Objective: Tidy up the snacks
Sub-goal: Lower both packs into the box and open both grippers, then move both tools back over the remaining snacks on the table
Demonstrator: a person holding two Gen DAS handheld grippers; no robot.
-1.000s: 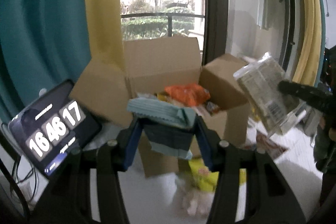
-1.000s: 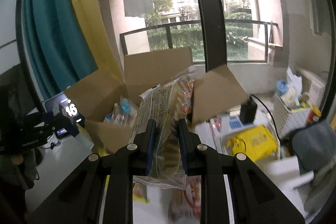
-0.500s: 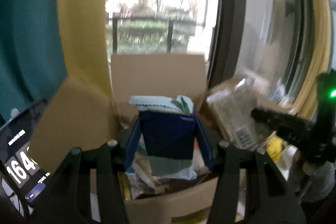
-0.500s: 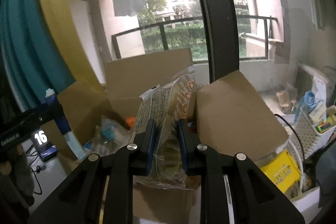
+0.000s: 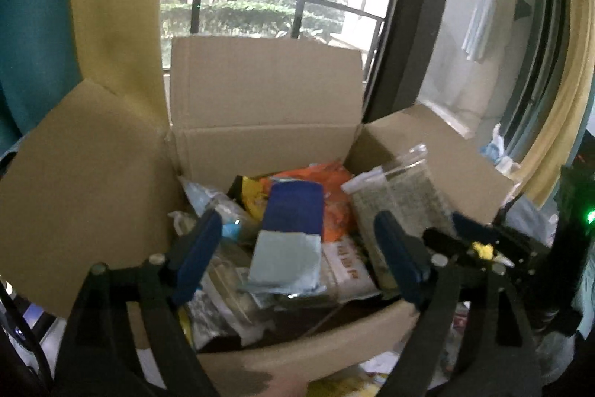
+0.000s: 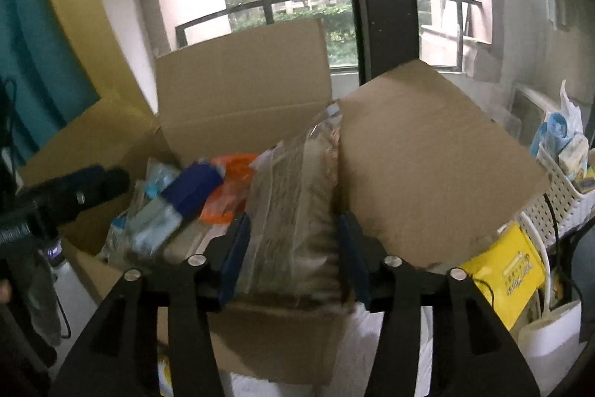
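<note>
Both snacks sit in the cardboard box [image 5: 260, 106] — your left hand-held gripper [image 5: 297, 248] gapes wide around the blue packet [image 5: 292, 211], your right hand-held gripper [image 6: 293, 248] likewise around the clear bag [image 6: 293, 211]. Draw both back — then fetch more.

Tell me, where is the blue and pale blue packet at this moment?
In the left wrist view, the blue packet lies inside the cardboard box, between the orange bag and the clear packet.
</note>
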